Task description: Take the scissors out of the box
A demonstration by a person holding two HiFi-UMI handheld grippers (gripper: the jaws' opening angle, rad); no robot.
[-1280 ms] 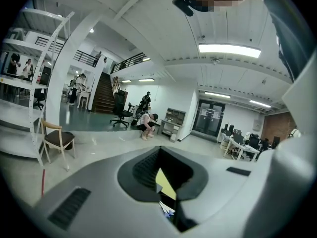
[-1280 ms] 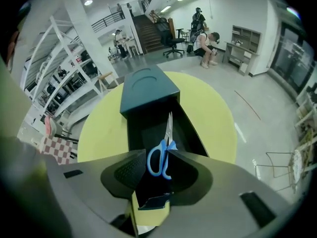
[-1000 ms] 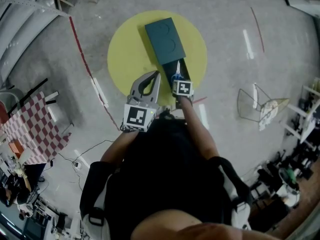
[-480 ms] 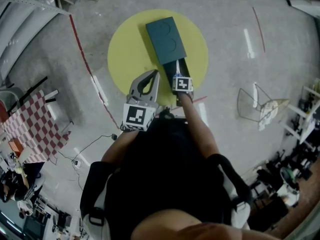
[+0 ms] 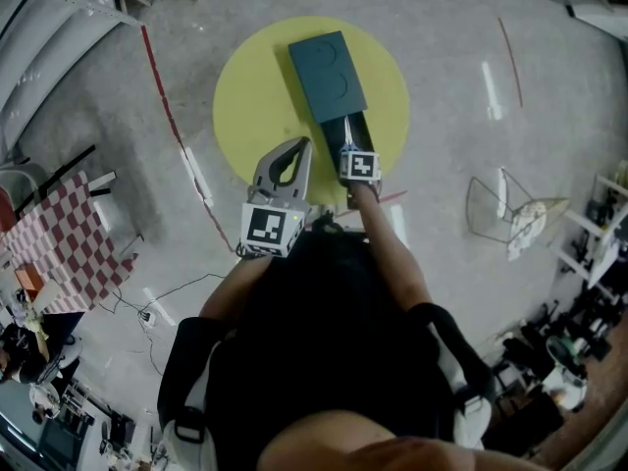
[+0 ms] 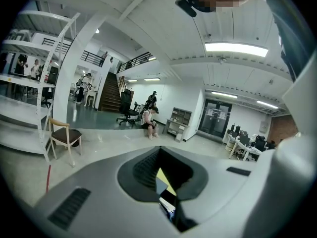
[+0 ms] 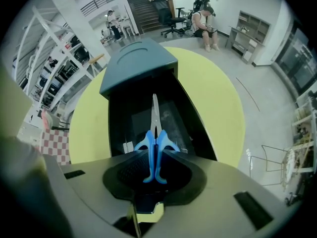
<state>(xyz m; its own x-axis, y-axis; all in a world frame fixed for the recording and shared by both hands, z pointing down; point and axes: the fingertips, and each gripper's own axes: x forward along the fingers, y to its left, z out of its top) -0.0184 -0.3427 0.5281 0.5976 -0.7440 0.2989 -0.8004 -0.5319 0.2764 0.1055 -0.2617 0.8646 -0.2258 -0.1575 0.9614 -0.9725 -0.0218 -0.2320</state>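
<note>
Just closing right gripper [image 7: 155, 151] onto the blue scissors [image 7: 154, 125] inside the box [image 7: 138, 66], with left gripper [image 5: 299, 148] pressed together alongside.

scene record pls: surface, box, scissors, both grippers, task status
surface: round yellow table
box: teal, its black tray slid out toward the person
scissors: blue handles, in the tray, blades pointing at the box
right gripper: pointing down into the tray, jaws just been closing, now on the scissors' handles
left gripper: shut, empty, left of the tray
status: scissors not yet out
</note>
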